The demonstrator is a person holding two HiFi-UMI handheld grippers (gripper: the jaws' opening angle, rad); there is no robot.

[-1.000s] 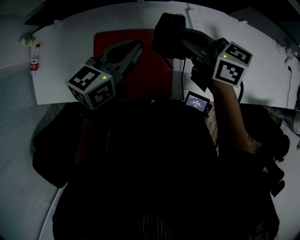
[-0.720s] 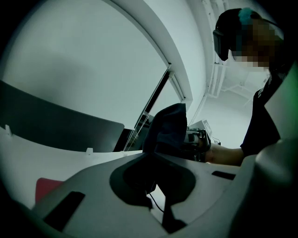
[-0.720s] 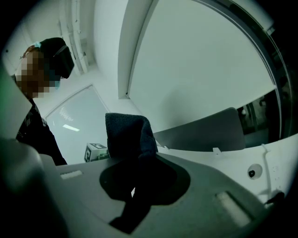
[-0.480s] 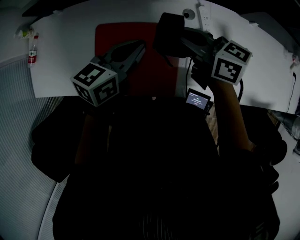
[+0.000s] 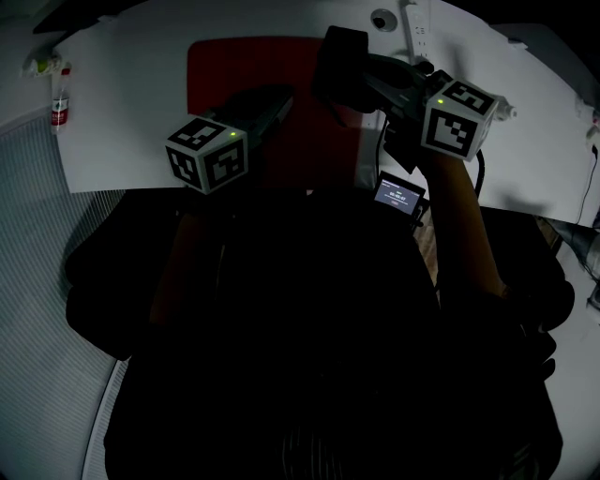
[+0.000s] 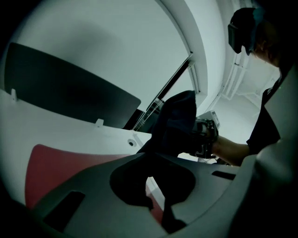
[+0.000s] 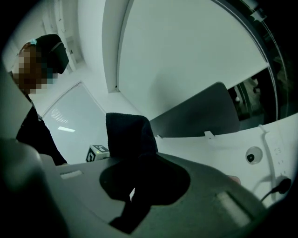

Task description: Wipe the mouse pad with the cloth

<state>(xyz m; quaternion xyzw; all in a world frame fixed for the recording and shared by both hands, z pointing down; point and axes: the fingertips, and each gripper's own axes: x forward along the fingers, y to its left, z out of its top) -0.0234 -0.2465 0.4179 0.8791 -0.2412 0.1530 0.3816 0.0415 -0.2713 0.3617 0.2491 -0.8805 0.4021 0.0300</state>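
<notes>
Two grippers are present, one to each hand. Right gripper [image 5: 359,81]: jaws clamped on the cloth [image 5: 339,67], a dark bundle that stands up out of the jaw tips in the right gripper view. Left gripper [image 5: 277,101]: jaws drawn together, and nothing can be made out between them in the left gripper view; only a sliver of pad and table shows through the gap at their base.

One cloth is noted. It sits at the far right part of the mouse pad [image 5: 234,67], overlapping that edge in the head view. Whether it touches the pad cannot be told; it appears to be carried above it.

One mouse pad is noted, red, lying flat on the white table [image 5: 131,89]. The left gripper hangs over its middle.

Assessment: the step in hand is bringing the cloth to the pad. Wiping contact is judged not yet made. The next move calls for lowering the cloth until it bears flat on the red surface, then sweeping it across. The left gripper would do best pressing a bare part of the pad, so that the pad does not slide under the stroke.

Other items, counted:
- one small bottle [image 5: 58,105] at the table's left edge
- one power strip [image 5: 418,26] at the far side
- one small lit screen [image 5: 397,196] just below the right gripper
</notes>
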